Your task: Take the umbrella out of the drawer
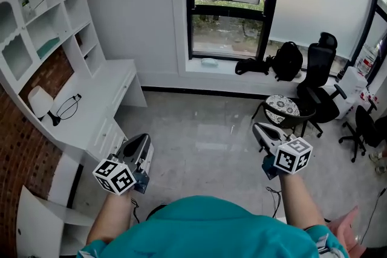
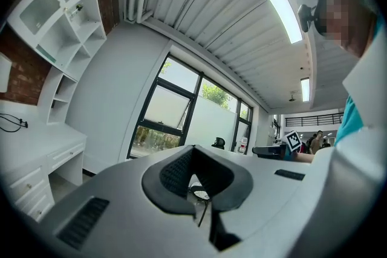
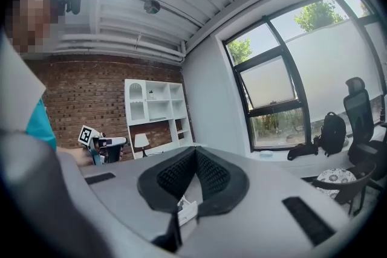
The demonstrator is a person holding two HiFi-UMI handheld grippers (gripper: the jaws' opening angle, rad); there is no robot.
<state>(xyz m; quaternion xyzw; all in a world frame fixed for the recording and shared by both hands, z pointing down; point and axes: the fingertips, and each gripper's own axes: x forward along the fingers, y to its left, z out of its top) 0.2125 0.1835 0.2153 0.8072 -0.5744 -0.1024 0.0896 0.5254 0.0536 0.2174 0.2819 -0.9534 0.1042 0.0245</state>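
I hold the left hand-held gripper [image 1: 139, 142] and right hand-held gripper [image 1: 262, 131] clenched and empty. Umbrella: not visible, presumably inside the shut drawers [image 1: 107, 135] under the bench [image 1: 103, 84] front edge. I should approach there first, then unclench.

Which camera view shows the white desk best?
The head view: the white desk shows its top from above. The left gripper view shows only one end with drawers; the right gripper view, a small distant part.

desk [image 1: 103, 90]: white | wall [image 1: 21, 148]: red brick | chair [image 1: 319, 69]: black | shirt [image 1: 205, 226]: teal | stool seat [image 1: 282, 109]: black-white pattern
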